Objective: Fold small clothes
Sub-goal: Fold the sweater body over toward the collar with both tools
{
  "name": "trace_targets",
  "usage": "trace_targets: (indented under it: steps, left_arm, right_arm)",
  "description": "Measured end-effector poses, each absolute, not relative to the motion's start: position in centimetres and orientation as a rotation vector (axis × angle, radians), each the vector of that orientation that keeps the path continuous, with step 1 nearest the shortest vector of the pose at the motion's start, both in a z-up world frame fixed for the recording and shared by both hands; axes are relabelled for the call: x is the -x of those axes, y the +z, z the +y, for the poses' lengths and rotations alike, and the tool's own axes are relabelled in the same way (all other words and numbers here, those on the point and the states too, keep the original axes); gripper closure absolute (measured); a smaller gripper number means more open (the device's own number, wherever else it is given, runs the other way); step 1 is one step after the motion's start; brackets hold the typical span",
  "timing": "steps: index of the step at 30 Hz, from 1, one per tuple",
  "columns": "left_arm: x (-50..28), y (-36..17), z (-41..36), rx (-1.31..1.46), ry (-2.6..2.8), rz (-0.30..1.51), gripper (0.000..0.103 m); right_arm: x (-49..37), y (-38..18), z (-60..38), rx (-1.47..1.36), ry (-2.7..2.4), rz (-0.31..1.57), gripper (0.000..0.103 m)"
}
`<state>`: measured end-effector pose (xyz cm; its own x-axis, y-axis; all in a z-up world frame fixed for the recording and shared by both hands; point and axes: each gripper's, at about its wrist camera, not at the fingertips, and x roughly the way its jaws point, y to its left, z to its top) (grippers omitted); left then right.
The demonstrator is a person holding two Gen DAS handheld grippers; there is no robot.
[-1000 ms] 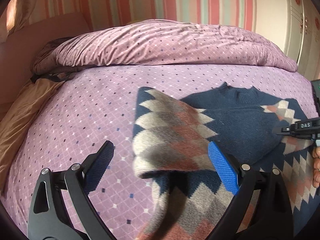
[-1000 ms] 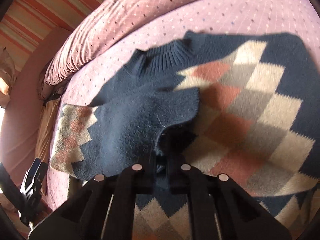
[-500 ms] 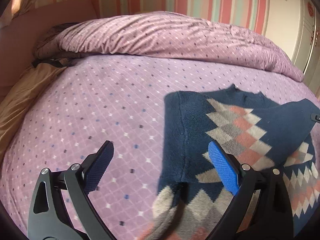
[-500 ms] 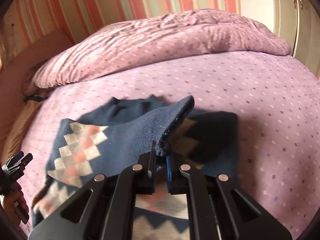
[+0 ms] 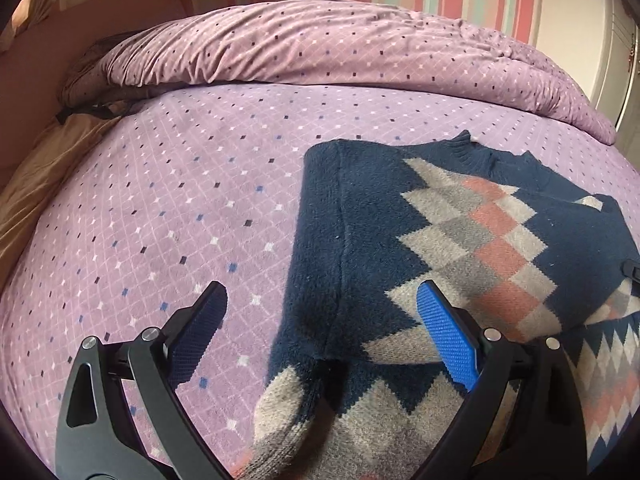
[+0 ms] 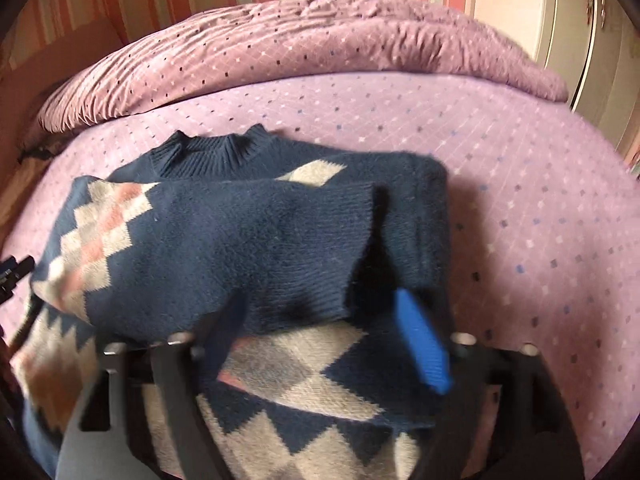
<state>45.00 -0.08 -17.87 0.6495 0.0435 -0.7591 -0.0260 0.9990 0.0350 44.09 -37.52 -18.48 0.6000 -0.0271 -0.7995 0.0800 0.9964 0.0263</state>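
On the bed (image 5: pixel 168 208), purple diamond-print sheet, the navy argyle sweater (image 5: pixel 400 248) lies collar-up toward the rolled duvet (image 5: pixel 340 48). Both sleeves look folded in across the chest: the left-side sleeve crosses the body with its argyle band showing, the right sleeve (image 6: pixel 224 248) lies on top, plain navy, cuff end near the right gripper.

Done, as far as I can judge: both sleeve folds. Left: bottom hem still hangs toward the viewer, so a hem-to-collar fold, maybe a final halving.

Right gripper (image 6: pixel 320 336): jaws have just been opening, now wide, blurred. Sleeve cuff edge sits between them but the pads don't press it; looks released.

Left gripper (image 5: pixel 324 344): jaws wide, holding nothing. Sweater's left edge and underarm seam lie between them, below the pads; left pad is over bare sheet, right pad over the argyle panel. Contact with fabric: can't tell.
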Motion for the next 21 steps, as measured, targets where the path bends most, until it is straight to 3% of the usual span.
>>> trace_targets:
  steps: [6, 10, 21]
  left_arm:
    - [-45.1, -17.0, -0.8, 0.005, 0.028, 0.808, 0.007]
    - [-45.4, -17.1, -1.5, 0.007, 0.012, 0.8, 0.005]
    - [-46.4, -21.5, -0.5, 0.042, 0.036, 0.929, 0.005]
  right_arm:
    - [-44.3, -15.4, -35.8, 0.083, -0.113, 0.825, 0.018]
    - [-45.9, -14.2, -33.6, 0.008, 0.031, 0.79, 0.015]
    - [-46.7, -21.0, -34.7, -0.059, -0.001, 0.987, 0.015]
